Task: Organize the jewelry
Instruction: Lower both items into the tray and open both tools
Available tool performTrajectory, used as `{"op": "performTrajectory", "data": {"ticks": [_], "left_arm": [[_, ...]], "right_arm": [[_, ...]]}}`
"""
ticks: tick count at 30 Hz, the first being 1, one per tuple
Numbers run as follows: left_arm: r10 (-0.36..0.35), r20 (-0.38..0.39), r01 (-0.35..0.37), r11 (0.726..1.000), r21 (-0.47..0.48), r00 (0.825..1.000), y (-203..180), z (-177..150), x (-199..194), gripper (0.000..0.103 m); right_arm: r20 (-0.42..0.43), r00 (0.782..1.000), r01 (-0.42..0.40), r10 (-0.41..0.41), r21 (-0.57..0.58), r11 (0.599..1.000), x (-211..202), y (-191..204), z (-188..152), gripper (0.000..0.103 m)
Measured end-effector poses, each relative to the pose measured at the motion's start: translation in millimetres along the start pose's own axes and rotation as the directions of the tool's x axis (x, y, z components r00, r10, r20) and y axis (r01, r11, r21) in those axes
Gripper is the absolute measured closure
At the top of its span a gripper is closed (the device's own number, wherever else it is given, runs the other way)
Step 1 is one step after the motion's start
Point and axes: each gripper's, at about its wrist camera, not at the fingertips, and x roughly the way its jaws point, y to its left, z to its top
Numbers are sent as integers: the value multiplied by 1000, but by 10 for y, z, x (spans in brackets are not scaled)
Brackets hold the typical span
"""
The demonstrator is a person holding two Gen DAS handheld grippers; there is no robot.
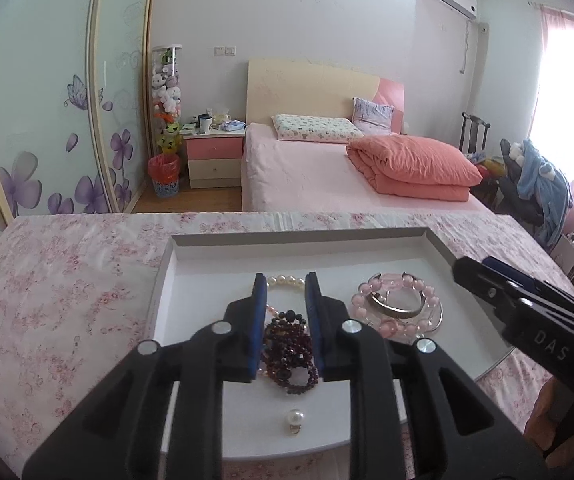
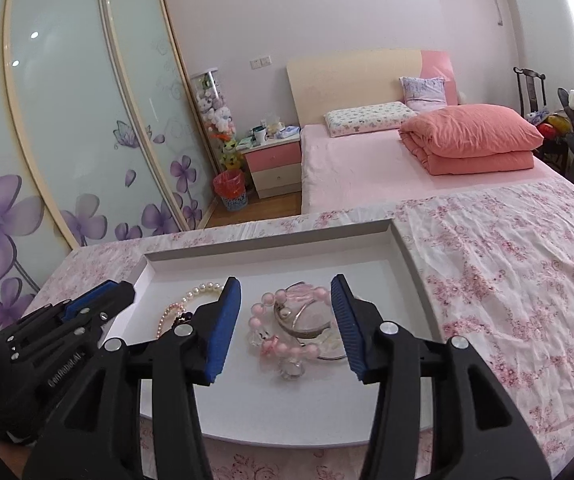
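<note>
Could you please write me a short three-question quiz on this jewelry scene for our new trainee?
1. True or false: the left tongs frame the dark bead bracelet.
2. Which lies inside the pink bead bracelet? A) silver bangle B) a watch C) a coin
3. Fill in: the loose pearl lies in the white ____.

Key: 1 true; 2 A; 3 tray.

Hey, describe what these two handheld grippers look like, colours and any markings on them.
Both are matte black plastic with angular, cut-out linkage arms and round silver pivot bolts. The left gripper and right gripper each carry ribbed blue pads on their fingers. White lettering marks their sides: "DAS" on the right one, "GenRobot.AI" on the left.
</note>
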Motion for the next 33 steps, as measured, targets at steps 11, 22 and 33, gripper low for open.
{"op": "performTrajectory", "data": {"ticks": [11, 22, 33], "left_arm": [[51, 45, -47, 996, -71, 998, 286, 59, -481, 74], [30, 119, -17, 994, -107, 992, 425, -226, -1310, 40], [44, 219, -33, 998, -51, 975, 293, -612, -1984, 4]], "right_arm": [[30, 1000, -2, 1, 37, 999, -370, -32, 13, 55], [73, 997, -19, 16, 38, 999, -1001, 88, -185, 31], [137, 990, 17, -13, -32, 999, -1482, 218, -445, 6]]}}
